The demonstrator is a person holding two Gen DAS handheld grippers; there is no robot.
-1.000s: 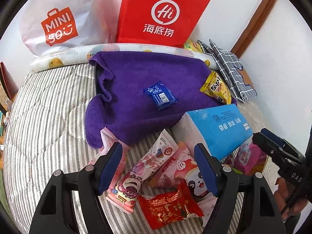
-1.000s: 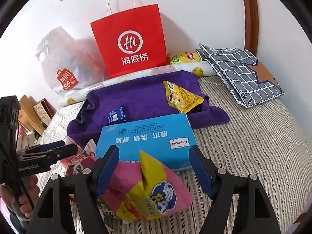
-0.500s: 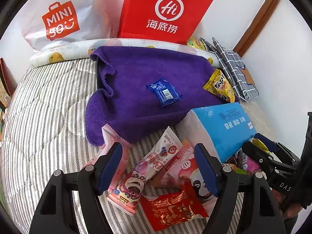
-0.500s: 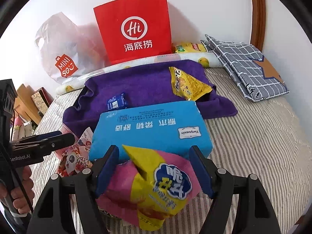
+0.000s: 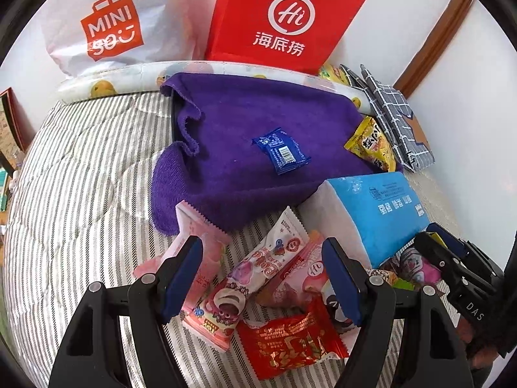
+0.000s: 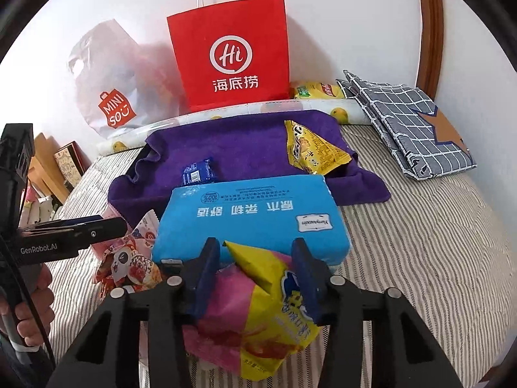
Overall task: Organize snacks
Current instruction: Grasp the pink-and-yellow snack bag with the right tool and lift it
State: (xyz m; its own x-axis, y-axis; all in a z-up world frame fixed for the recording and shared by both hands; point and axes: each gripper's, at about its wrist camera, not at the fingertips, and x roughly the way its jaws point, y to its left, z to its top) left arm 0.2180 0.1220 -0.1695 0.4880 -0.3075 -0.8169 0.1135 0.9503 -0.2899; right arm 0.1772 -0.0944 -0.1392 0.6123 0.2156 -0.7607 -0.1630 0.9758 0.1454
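Note:
My right gripper (image 6: 257, 274) has its jaws drawn in around a pink and yellow snack bag (image 6: 258, 320) lying in front of a blue tissue pack (image 6: 255, 216); the fingers look close to the bag, contact unclear. My left gripper (image 5: 260, 278) is open above a heap of snack packets: a pink cartoon packet (image 5: 245, 278), a red packet (image 5: 290, 342) and a pale pink packet (image 5: 200, 249). A small blue packet (image 5: 281, 153) and a yellow packet (image 5: 371, 145) lie on a purple towel (image 5: 245, 129).
A red paper bag (image 6: 231, 58) and a white Minisou bag (image 6: 113, 87) stand against the back wall. A folded grey checked cloth (image 6: 410, 119) lies at the back right. The striped mattress (image 6: 420, 242) drops off at the left, where boxes (image 6: 61, 165) stand.
My right gripper's jaws have narrowed from wide open to close around the pink and yellow bag as it moved in. The left gripper has stayed open and shifted slightly.

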